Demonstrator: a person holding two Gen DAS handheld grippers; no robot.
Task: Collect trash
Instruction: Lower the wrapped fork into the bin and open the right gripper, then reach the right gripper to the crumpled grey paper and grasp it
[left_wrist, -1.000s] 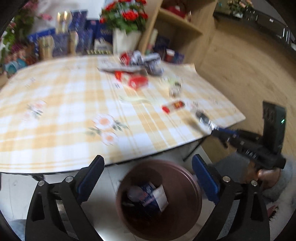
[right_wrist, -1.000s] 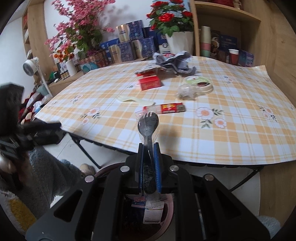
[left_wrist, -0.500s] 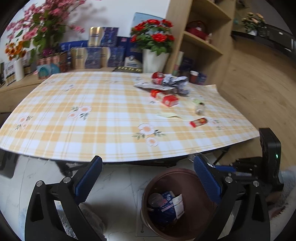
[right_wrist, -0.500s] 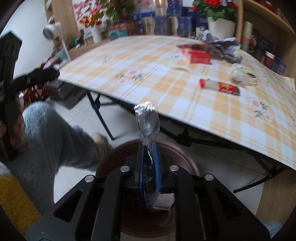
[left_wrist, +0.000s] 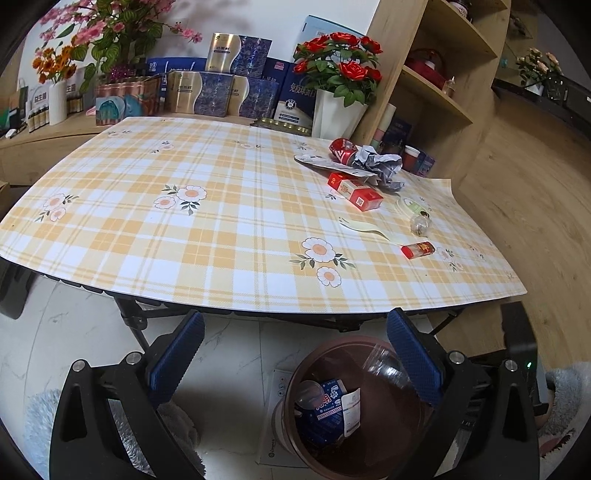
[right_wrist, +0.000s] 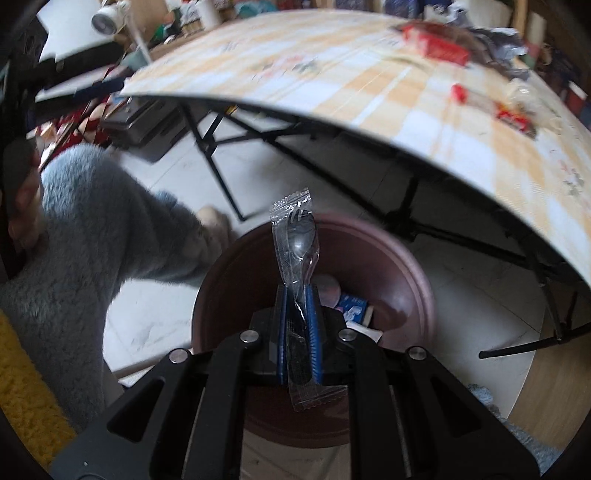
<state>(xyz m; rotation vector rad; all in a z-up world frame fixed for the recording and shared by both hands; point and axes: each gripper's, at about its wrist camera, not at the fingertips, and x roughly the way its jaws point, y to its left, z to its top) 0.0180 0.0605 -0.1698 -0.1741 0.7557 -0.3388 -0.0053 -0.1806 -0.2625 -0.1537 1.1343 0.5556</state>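
1. The right gripper (right_wrist: 298, 295) is clamped on a clear-wrapped black spork (right_wrist: 297, 236), which stands over the mouth of the brown bin (right_wrist: 413, 273).
2. The left gripper (left_wrist: 295, 354) stands wide with nothing between its blue pads (left_wrist: 415, 356), above bare pale floor beside the bin.
3. Inside the bin lies a blue carton (left_wrist: 325, 408); its print is too small to read.
4. The table edge (left_wrist: 236, 308) overhangs just behind the bin.
5. Far right on the checked cloth: a red stick packet (left_wrist: 418, 250), a red box (left_wrist: 356, 192), crumpled grey paper (left_wrist: 378, 164).
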